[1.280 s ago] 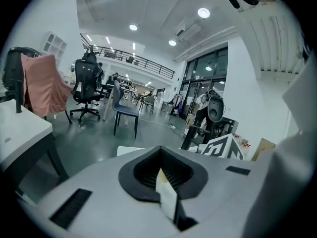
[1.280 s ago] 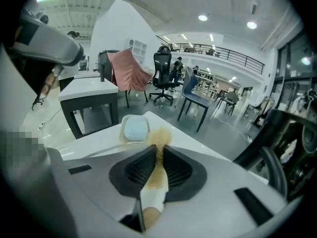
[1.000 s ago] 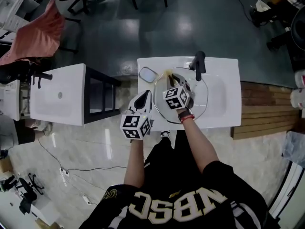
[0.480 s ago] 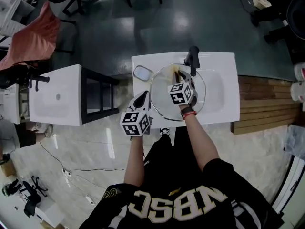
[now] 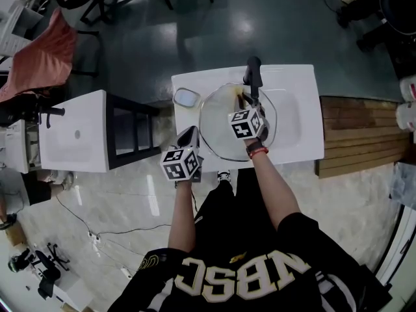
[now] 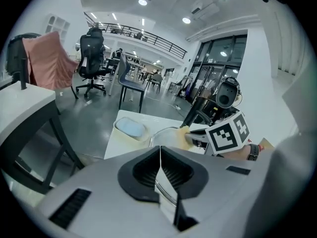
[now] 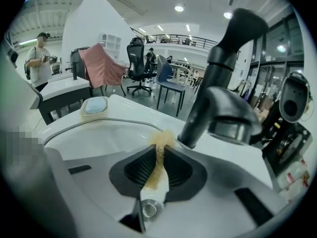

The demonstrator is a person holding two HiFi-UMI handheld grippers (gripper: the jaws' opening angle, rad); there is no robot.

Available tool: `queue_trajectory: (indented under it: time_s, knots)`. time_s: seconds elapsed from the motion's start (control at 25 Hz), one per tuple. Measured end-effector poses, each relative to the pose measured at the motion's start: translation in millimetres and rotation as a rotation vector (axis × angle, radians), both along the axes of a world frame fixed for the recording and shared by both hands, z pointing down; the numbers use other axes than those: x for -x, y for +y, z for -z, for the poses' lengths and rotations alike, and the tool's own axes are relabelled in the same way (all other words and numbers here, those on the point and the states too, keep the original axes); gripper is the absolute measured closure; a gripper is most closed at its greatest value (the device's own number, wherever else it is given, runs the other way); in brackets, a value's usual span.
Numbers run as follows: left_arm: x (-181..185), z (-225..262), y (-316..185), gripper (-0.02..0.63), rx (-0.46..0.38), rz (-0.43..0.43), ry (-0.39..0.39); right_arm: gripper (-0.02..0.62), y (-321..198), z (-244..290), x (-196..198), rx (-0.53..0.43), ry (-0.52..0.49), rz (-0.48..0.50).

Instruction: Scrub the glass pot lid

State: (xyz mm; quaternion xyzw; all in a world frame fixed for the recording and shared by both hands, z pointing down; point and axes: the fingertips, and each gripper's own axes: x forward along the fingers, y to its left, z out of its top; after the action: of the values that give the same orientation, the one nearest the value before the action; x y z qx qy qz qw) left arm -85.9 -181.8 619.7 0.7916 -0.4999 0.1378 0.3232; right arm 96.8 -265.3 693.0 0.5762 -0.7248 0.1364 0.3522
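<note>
left of the faucet [image 5: 252, 71], my left gripper [image 5: 190, 135] has its tongs pressed onto the rim of the glass pot lid [image 5: 218, 132]. i read that as bracing the lid over the sink [image 5: 299, 109] so it can't slide. just in front of the faucet, my right gripper [image 5: 245, 106] pinches a yellowish sponge [image 7: 161, 140] at the lid's far part, so scrubbing pressure should meet a steadied lid.
</note>
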Motion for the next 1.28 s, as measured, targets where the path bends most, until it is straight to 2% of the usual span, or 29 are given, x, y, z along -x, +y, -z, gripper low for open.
queue_trajectory:
  time_s: [0.12,0.4,0.56,0.8,1.04,1.28]
  knots:
    - [-9,-2,4,0.59,0.008,-0.015,-0.005,0.54,3,1,-13,0.004,0.001,-0.021]
    - [-22,-16,9,0.591,0.037,-0.047,-0.015,0.54,17,0,-57,0.041,0.073,-0.079]
    - [-23,-19,10,0.591,0.041,-0.041,-0.007,0.538,40,2,-81,0.069,0.091,-0.12]
    - [-24,-13,10,0.591,0.021,-0.039,0.004,0.54,95,2,-94,0.119,0.114,-0.117]
    - [-22,-8,9,0.592,-0.005,-0.067,0.013,0.54,146,5,-81,0.16,0.102,-0.076]
    - [-21,-4,9,0.592,-0.023,-0.07,0.028,0.541,168,12,-42,0.16,0.094,0.038]
